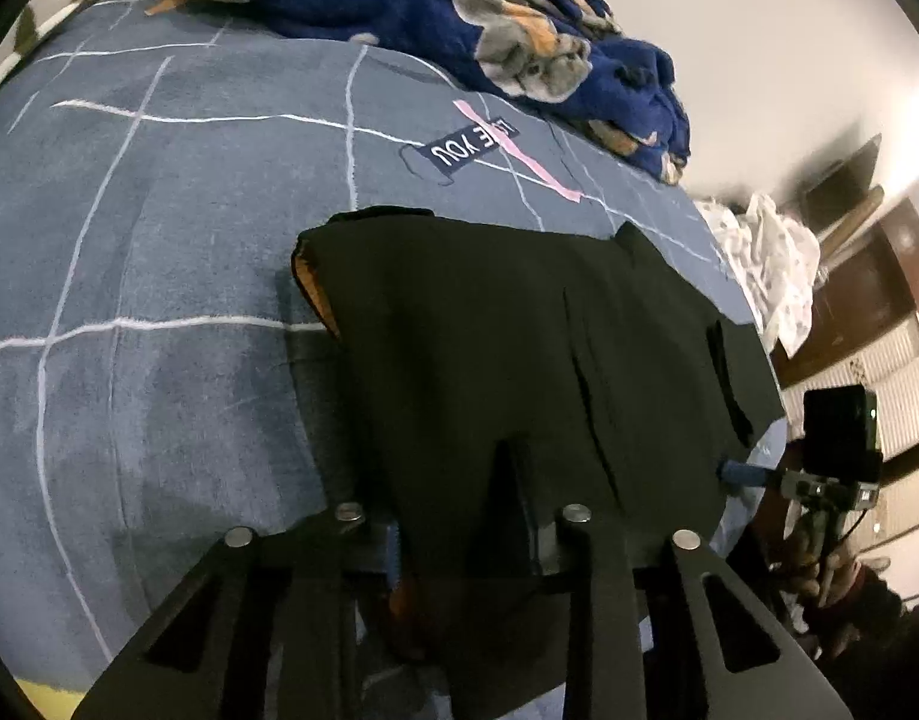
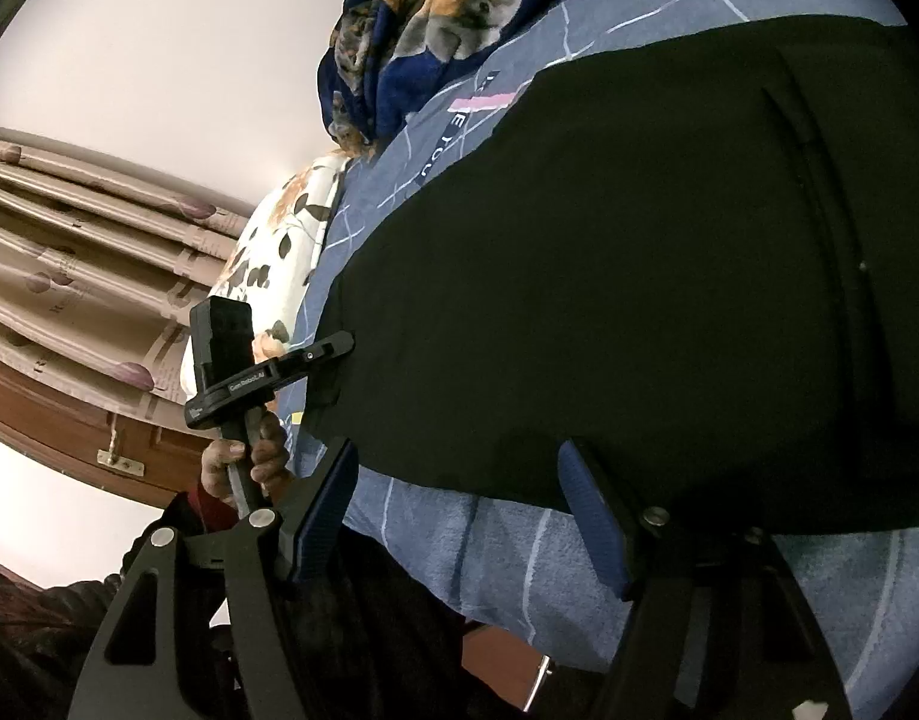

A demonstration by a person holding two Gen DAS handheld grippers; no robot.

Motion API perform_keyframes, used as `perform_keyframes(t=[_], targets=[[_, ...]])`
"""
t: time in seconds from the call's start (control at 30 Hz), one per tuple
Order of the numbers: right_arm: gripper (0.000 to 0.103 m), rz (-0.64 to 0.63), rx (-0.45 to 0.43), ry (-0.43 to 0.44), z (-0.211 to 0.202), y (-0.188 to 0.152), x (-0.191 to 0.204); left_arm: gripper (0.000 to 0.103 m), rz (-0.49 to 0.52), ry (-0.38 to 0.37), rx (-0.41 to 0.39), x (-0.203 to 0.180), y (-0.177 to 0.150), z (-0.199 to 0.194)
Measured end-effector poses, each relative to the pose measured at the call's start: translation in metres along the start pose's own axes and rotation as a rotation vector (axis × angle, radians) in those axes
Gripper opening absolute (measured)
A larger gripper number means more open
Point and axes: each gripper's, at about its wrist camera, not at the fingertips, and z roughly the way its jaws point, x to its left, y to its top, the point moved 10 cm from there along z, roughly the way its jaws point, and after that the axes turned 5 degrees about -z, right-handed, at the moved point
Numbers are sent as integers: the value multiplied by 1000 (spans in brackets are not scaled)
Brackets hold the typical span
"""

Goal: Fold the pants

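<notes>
Left wrist view: black folded pants (image 1: 519,348) flat on blue bedspread (image 1: 159,240), left tongs (image 1: 459,516) pinching hem, right tongs (image 2: 459,510) spread.

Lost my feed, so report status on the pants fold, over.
Left claw looks clamped on black pants edge. Right claw open at their near edge. Pants flat on bedsheet. Blue blanket heaped beyond, clear.

The pants (image 1: 519,348) are black, with an orange inside showing at one open end. They lie spread flat on the blue checked bedcover (image 1: 159,240).
</notes>
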Motion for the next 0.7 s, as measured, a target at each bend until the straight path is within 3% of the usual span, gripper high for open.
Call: perform_keyframes(t=[0.17,0.3,0.43,0.53,0.7], targets=[[68,-2,-8,0,-1,1,-1,18,-56,-19,-60,-17,6,-18],[69,4,-42,14,-11,8,0,17,-31,-80,-86,-64,18,-39],[70,86,-92,105,-26,22,-5,17,33,-128,-84,-121,24,-50],[71,127,-141,192,-43,36,-3,17,67,-210,-68,-172,28,-51],[84,199,-247,343,-80,58,-3,17,154,-332,-41,-261,34,-25]])
